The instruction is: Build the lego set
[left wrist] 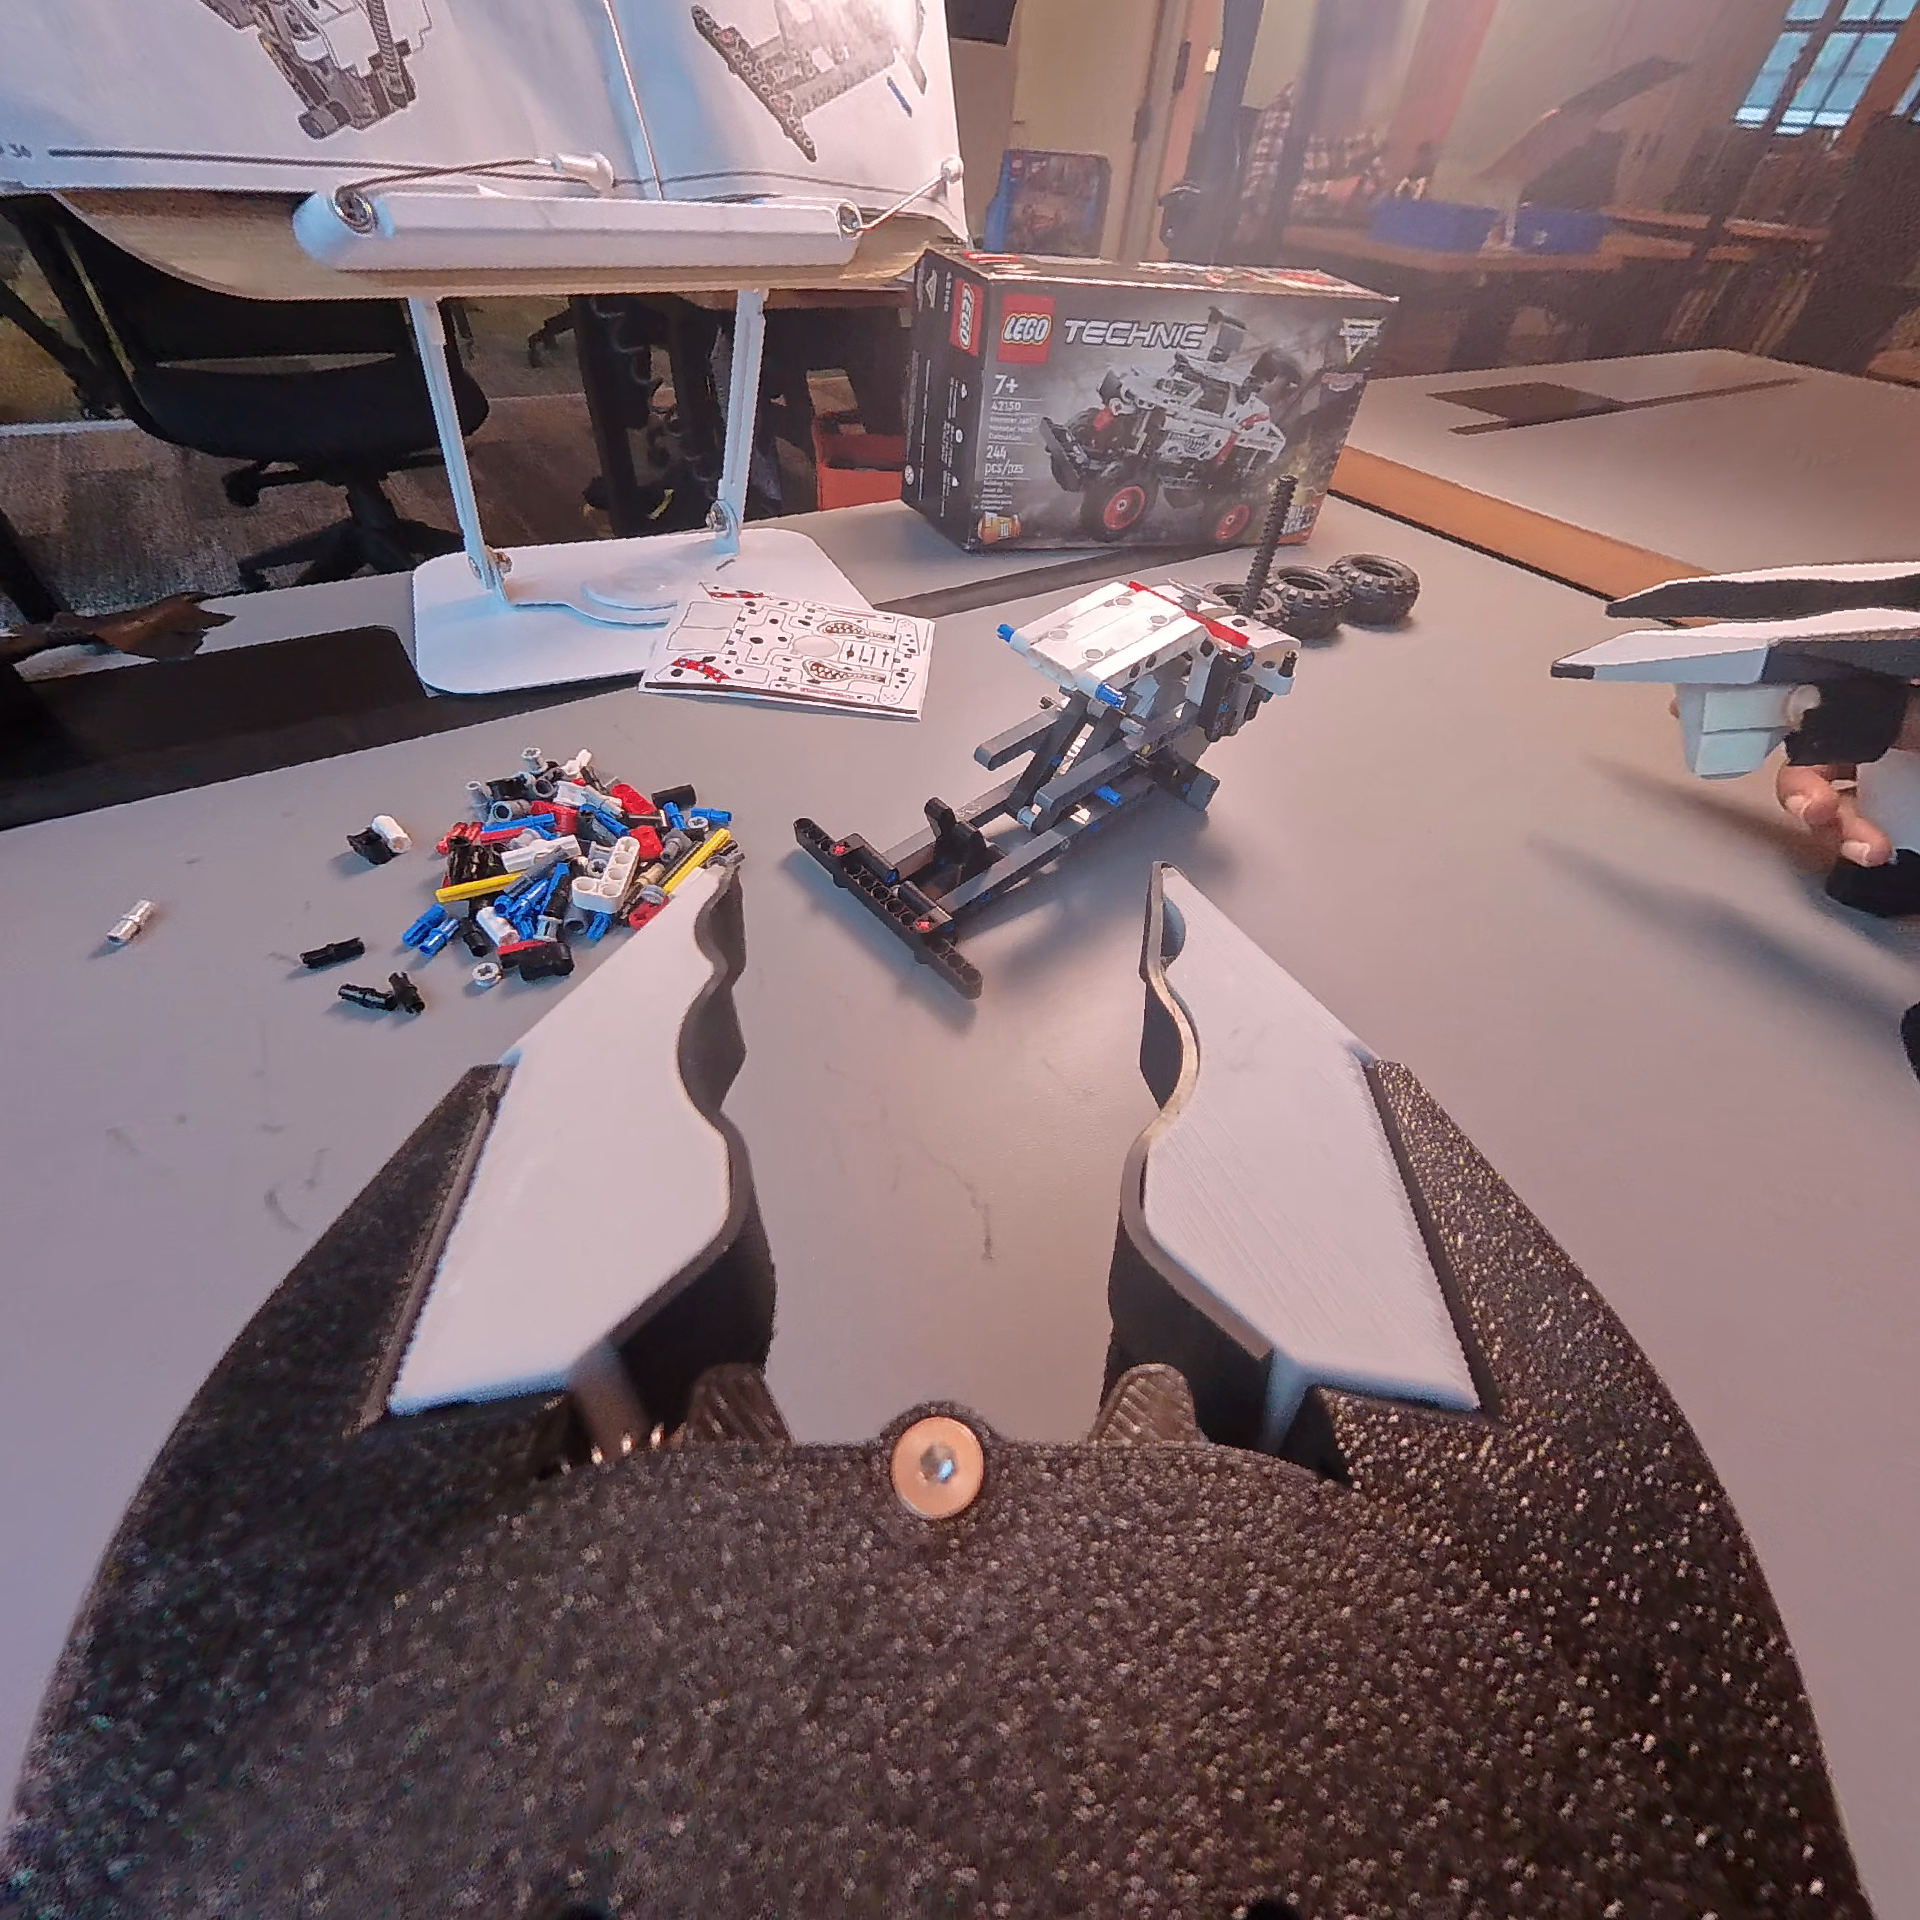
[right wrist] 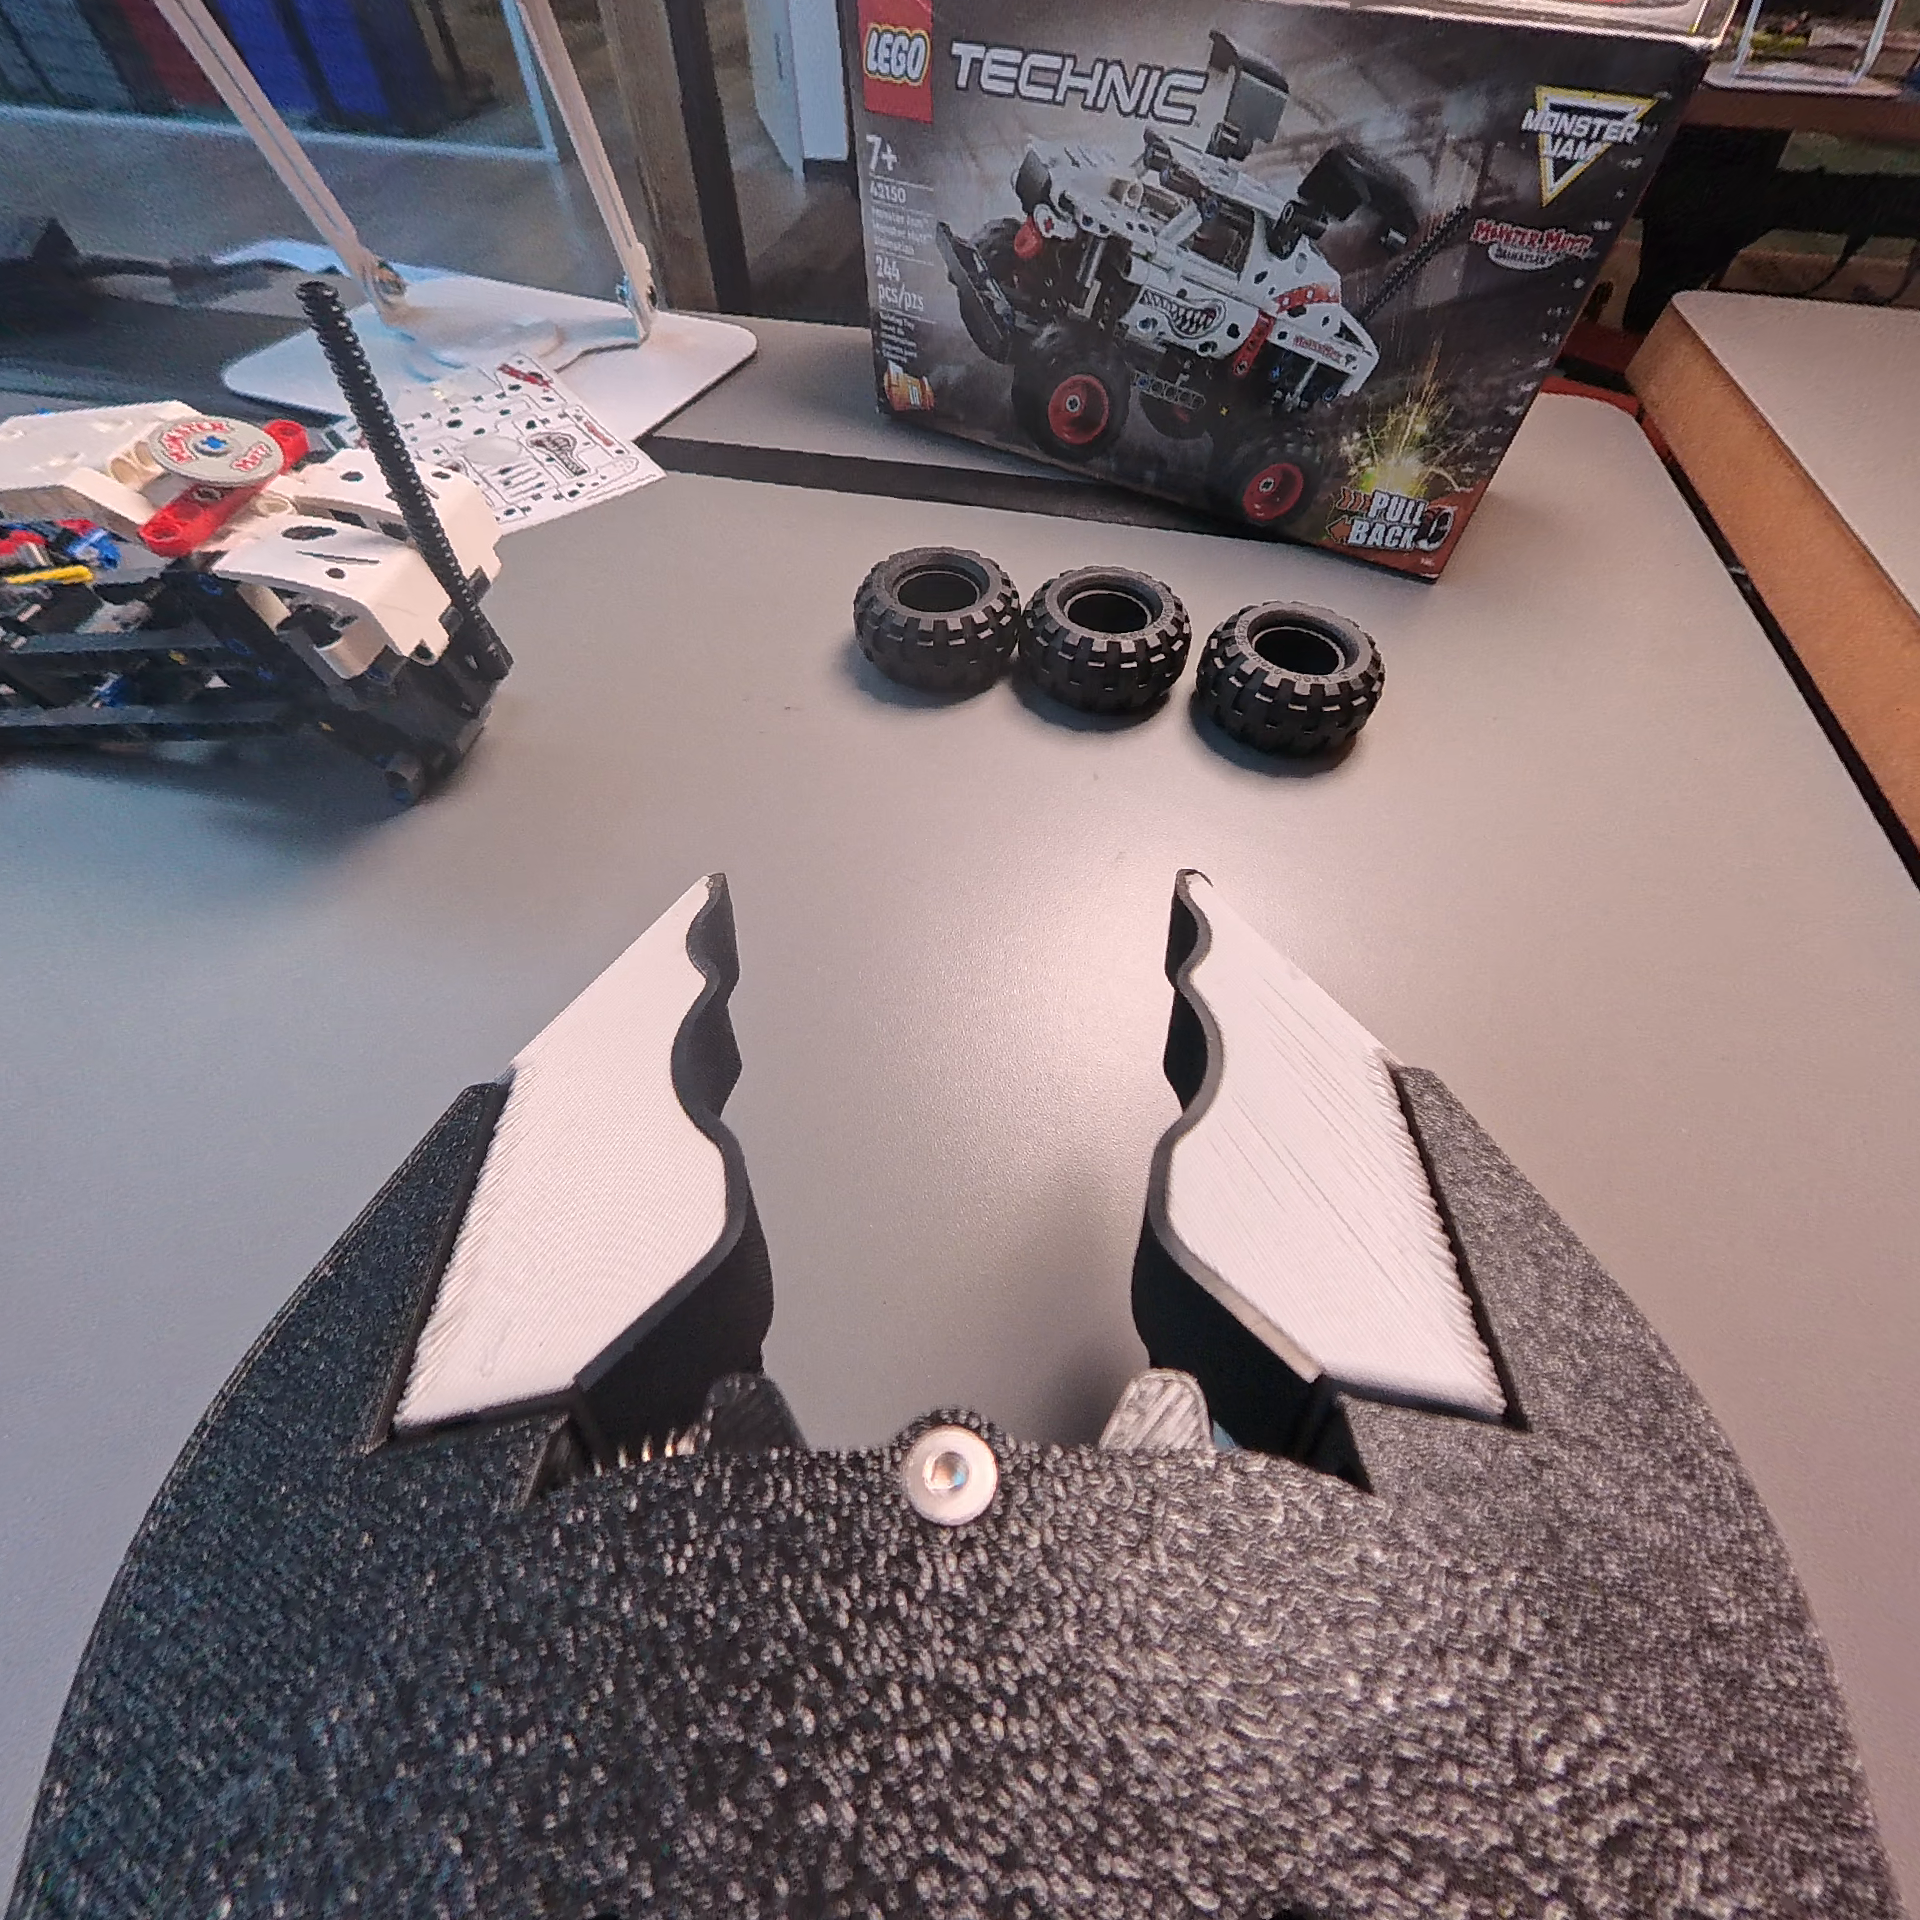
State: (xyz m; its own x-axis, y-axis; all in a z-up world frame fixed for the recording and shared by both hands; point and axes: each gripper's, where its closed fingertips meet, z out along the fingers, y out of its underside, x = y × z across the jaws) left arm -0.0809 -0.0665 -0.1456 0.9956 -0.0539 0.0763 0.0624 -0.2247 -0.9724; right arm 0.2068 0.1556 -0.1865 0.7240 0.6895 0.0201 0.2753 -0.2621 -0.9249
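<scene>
1. Left claw, white-faced fingers on a black textured body: released, nothing between its jaws. It hovers above the grey laminate counter, aimed between the parts heap and the model, which judges as a ready stance for picking.

2. Right claw, same build: released and empty, held low over bare counter and pointed toward the tyres. In the left wrist view it shows at the right edge, with a person's fingertips beneath it.

3. Heap of small loose pieces in blue, red, black, grey and yellow: just beside the left claw's left fingertip, with a few strays apart to the left. Likely gathered there for quick reach.

4. Part-built truck chassis, dark grey frame with a white spotted body shell: resting on the counter ahead of the left claw, no wheels fitted, a black ribbed rod rising tilted from its rear.

5. Three black knobbly rubber tyres: lying flat in a row, touching or nearly so, ahead of the right claw; apparently staged for later fitting.

6. White sticker sheet: flat beyond the heap.

7. Printed set box: upright at the back.

8. White book stand: holds the instruction pages raised, presumably for viewing.
</scene>
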